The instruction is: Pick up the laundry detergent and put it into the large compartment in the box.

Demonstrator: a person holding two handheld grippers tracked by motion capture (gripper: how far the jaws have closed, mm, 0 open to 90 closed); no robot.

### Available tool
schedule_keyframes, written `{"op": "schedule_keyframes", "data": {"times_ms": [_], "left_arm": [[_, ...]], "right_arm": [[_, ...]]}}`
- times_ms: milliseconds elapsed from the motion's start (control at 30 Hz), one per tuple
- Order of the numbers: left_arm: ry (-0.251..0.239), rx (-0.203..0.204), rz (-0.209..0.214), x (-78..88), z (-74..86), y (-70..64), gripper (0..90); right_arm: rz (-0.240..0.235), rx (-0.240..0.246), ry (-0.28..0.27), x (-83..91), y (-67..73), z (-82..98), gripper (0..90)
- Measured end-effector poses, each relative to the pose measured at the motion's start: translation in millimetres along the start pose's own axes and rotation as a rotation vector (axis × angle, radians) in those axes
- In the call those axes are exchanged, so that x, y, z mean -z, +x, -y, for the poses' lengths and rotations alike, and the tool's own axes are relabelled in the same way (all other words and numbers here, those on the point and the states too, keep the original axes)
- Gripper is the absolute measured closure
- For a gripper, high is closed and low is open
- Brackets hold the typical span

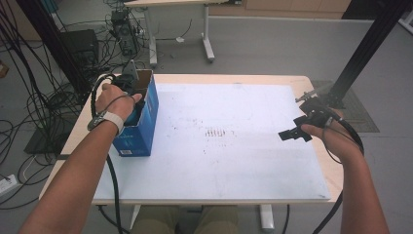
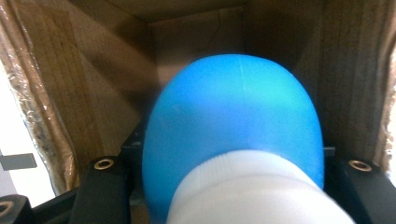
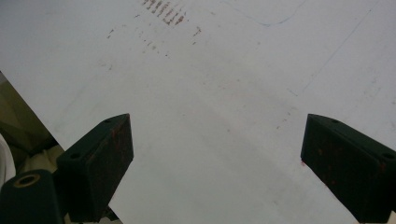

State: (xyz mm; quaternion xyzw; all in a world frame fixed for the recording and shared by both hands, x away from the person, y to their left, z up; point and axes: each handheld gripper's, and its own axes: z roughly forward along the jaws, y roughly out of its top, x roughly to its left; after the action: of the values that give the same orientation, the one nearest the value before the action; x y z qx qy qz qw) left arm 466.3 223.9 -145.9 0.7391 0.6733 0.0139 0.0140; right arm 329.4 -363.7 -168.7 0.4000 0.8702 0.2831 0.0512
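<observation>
At the far left of the surface (image 1: 272, 192) stands a blue box (image 1: 141, 131), open at the top. The left gripper (image 1: 127, 80) reaches down into it, and the person's left hand (image 1: 117, 100) rests over the box's open top. That hand wears a pale band at the wrist.

Seen from the left gripper view, the brown cardboard walls (image 2: 70, 93) of the box rise on both sides, so the gripper is well inside. Between the two black jaws sits a blue bottle (image 2: 233, 116) with a white cap (image 2: 252, 191). The cap is near the camera and the round blue end points deeper into the box. The jaws press on the bottle from both sides, so they hold it tight. The grip looks low on the bottle, near the cap, which probably keeps it from slipping out.

Over on the right side of the surface, the right gripper (image 1: 294, 132) hangs just above the white sheet (image 3: 224, 84). Its jaws stand wide apart with nothing between them. It points toward the middle, well apart from the box. It seems to wait there so it stays out of the way while the left one works.

Some small reddish marks (image 1: 214, 132) sit in the middle of the white sheet.
</observation>
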Motion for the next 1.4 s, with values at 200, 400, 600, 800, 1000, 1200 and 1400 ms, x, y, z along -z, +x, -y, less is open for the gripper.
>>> {"op": "schedule_keyframes", "data": {"times_ms": [200,400,600,800,1000,1200,1400], "left_arm": [[-0.002,-0.001,0.000,-0.2,0.2,0.0,39.0],[-0.003,0.000,-0.001,-0.1,0.4,-0.2,39.0],[-0.009,0.001,0.002,-0.1,1.6,0.5,39.0],[-0.020,0.001,0.006,-0.1,3.9,2.0,38.7],[-0.037,0.005,-0.003,0.5,7.4,1.0,33.7],[-0.048,0.002,-0.007,0.7,10.2,1.0,29.4],[-0.059,-0.002,-0.009,1.7,13.0,1.8,28.8]], "right_arm": [[0.001,0.001,0.001,0.2,0.2,-0.3,9.1],[0.001,0.000,0.002,-0.3,0.3,-0.5,9.1],[0.000,0.003,0.001,-0.6,0.6,-1.0,9.1],[-0.001,0.001,0.002,-0.8,0.9,-0.5,9.1],[0.001,0.003,0.002,-0.1,1.9,-0.5,9.1],[0.001,0.004,0.003,0.2,2.8,-0.8,9.1],[0.001,0.005,0.003,0.6,4.1,-1.1,9.1]]}}
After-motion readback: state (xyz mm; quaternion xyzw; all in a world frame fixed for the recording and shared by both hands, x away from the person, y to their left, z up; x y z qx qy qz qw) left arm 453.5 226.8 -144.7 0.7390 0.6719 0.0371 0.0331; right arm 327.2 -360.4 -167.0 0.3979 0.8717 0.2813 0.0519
